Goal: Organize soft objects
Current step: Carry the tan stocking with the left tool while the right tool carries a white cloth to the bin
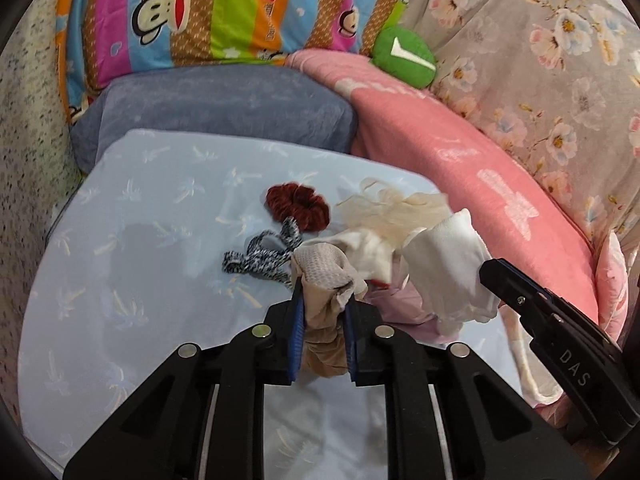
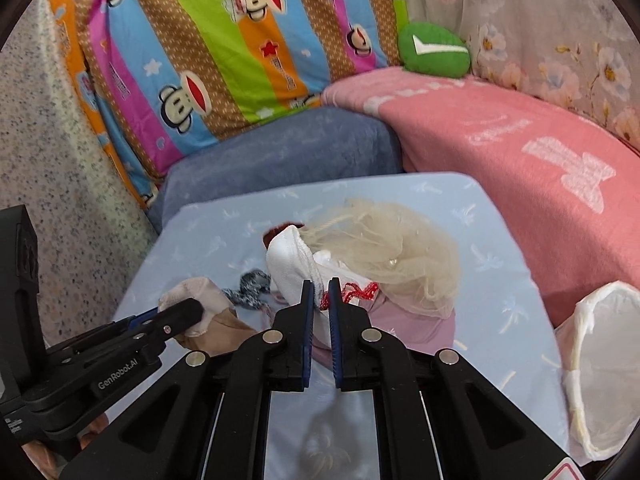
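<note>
Striped monkey-print cushion (image 1: 208,12), grey-blue pillow (image 1: 216,108), pink blanket (image 1: 480,168), floral fabric (image 1: 540,40)

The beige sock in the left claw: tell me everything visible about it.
The beige sock is a soft, crumpled knit with a waffle-textured pale upper part and a smoother tan lower part. It is pinched between the blue pads of the left claw, bunching above and hanging below them, over the light blue sheet.

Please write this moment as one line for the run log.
left gripper: shut on beige sock | right gripper: shut on white sock | both lifted over blue sheet | dark red scrunchie: on sheet
</note>
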Action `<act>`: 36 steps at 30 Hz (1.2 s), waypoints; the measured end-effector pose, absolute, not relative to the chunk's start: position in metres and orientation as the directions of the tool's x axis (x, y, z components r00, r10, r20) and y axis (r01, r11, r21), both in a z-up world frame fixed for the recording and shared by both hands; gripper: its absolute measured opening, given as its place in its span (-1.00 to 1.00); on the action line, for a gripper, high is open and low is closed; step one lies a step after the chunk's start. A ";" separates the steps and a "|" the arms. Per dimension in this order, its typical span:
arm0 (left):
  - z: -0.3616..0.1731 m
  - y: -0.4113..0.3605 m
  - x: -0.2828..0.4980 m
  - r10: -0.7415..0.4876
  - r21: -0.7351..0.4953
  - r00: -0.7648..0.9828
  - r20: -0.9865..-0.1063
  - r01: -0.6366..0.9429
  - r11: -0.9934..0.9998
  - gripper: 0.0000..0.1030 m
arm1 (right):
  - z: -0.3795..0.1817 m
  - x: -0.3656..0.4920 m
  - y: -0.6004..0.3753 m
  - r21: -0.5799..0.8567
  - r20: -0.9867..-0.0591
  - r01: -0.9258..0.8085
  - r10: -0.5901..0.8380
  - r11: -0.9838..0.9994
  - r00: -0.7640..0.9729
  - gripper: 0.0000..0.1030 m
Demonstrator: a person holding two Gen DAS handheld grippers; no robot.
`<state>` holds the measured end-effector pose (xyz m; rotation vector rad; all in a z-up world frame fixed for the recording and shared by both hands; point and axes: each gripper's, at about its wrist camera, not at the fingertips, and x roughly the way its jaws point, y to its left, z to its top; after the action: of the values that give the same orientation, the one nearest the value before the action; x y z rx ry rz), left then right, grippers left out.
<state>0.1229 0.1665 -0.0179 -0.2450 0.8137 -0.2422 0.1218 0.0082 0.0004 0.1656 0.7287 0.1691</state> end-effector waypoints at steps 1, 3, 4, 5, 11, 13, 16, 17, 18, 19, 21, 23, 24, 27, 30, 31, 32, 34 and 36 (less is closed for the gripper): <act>-0.012 0.164 0.121 -0.309 -0.306 0.669 -0.676 0.127 0.944 -0.68 | 0.008 0.118 0.006 0.211 -0.634 -0.096 0.211 0.973 0.744 -0.86; -0.001 0.157 0.116 -0.316 -0.302 0.684 -0.657 0.145 0.942 -0.68 | 0.023 0.109 0.000 0.212 -0.609 -0.095 0.207 0.973 0.766 -0.86; 0.005 0.153 0.113 -0.321 -0.299 0.692 -0.647 0.156 0.941 -0.68 | 0.029 0.104 -0.002 0.213 -0.599 -0.093 0.205 0.973 0.774 -0.86; 0.010 0.148 0.110 -0.327 -0.297 0.698 -0.637 0.169 0.940 -0.68 | 0.036 0.099 -0.006 0.216 -0.587 -0.090 0.203 0.972 0.784 -0.86; 0.036 0.115 0.096 -0.374 -0.277 0.719 -0.586 0.255 0.926 -0.68 | 0.069 0.072 -0.038 0.228 -0.528 -0.067 0.182 0.971 0.829 -0.86; 0.042 0.104 0.091 -0.389 -0.270 0.719 -0.575 0.281 0.921 -0.68 | 0.078 0.063 -0.050 0.235 -0.508 -0.054 0.170 0.971 0.844 -0.86; 0.050 0.083 0.085 -0.412 -0.258 0.717 -0.562 0.322 0.911 -0.68 | 0.090 0.050 -0.070 0.239 -0.482 -0.029 0.145 0.971 0.864 -0.86; 0.052 0.076 0.084 -0.421 -0.254 0.715 -0.558 0.337 0.907 -0.68 | 0.093 0.045 -0.077 0.240 -0.475 -0.019 0.135 0.971 0.870 -0.86; 0.055 0.069 0.081 -0.430 -0.249 0.712 -0.555 0.350 0.903 -0.68 | 0.096 0.041 -0.086 0.239 -0.467 -0.006 0.121 0.971 0.876 -0.86; 0.057 0.062 0.079 -0.437 -0.245 0.710 -0.552 0.363 0.899 -0.68 | 0.098 0.037 -0.093 0.238 -0.462 0.005 0.109 0.971 0.880 -0.86; 0.060 0.049 0.075 -0.452 -0.235 0.704 -0.548 0.389 0.891 -0.68 | 0.101 0.029 -0.111 0.244 -0.453 0.033 0.084 0.969 0.888 -0.86; 0.064 0.033 0.071 -0.470 -0.226 0.695 -0.543 0.418 0.880 -0.68 | 0.102 0.022 -0.128 0.250 -0.448 0.061 0.059 0.966 0.892 -0.86; 0.065 0.026 0.070 -0.480 -0.223 0.690 -0.542 0.432 0.874 -0.68 | 0.101 0.018 -0.138 0.254 -0.448 0.078 0.046 0.964 0.893 -0.86; 0.068 0.003 0.066 -0.505 -0.212 0.673 -0.541 0.472 0.856 -0.68 | 0.098 0.008 -0.165 0.264 -0.452 0.127 0.007 0.956 0.892 -0.86; 0.069 -0.022 0.061 -0.531 -0.197 0.652 -0.541 0.515 0.834 -0.68 | 0.092 -0.001 -0.188 0.273 -0.458 0.175 -0.032 0.946 0.888 -0.86; 0.069 -0.030 0.061 -0.538 -0.195 0.645 -0.542 0.526 0.828 -0.68 | 0.090 -0.004 -0.196 0.274 -0.461 0.190 -0.045 0.943 0.886 -0.86; 0.069 -0.038 0.060 -0.545 -0.192 0.637 -0.545 0.538 0.821 -0.68 | 0.088 -0.006 -0.203 0.273 -0.465 0.206 -0.058 0.940 0.884 -0.86; 0.067 -0.052 0.058 -0.558 -0.188 0.623 -0.548 0.559 0.808 -0.68 | 0.083 -0.013 -0.218 0.280 -0.472 0.238 -0.082 0.930 0.878 -0.86; 0.066 -0.066 0.057 -0.569 -0.183 0.608 -0.554 0.577 0.796 -0.68 | 0.076 -0.018 -0.233 0.287 -0.480 0.267 -0.103 0.920 0.871 -0.86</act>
<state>0.0567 -0.0661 0.0659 0.0145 0.6354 -0.6622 -0.0183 -0.2332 0.0759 0.3554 0.4767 -0.1977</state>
